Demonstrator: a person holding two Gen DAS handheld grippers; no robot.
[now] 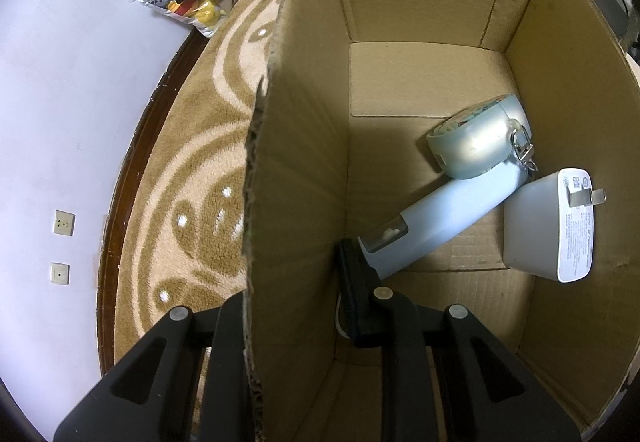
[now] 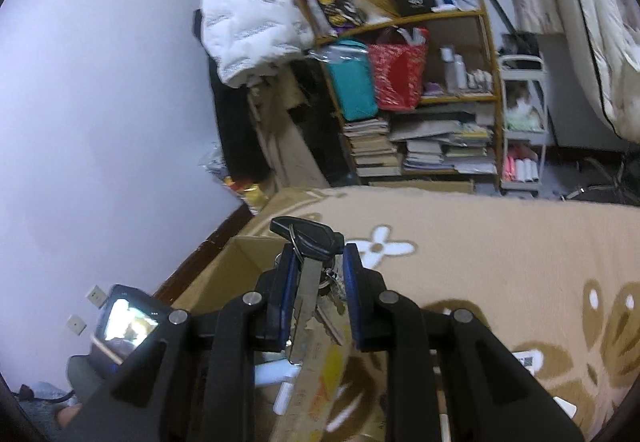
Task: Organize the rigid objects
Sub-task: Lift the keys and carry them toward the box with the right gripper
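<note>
Right gripper [image 2: 318, 282], lower centre of its frame: jaws partly closed on a bunch of keys [image 2: 306, 262] — black key head sticking up past the fingertips, metal blade running down and back toward the camera, long axis near vertical in the frame. Cardboard box [image 2: 224, 270] just below and to the left.

Left gripper [image 1: 296, 306]: jaws astride the wall of the cardboard box [image 1: 304, 162], one finger outside, one inside — whether clamped on the wall, cannot tell. Inside, right of centre: pale blue cylinder [image 1: 436, 226] lying diagonally, lower left to upper right; round case [image 1: 476, 146] on its upper end; white charger [image 1: 548, 226] beside it, prongs pointing right.
</note>
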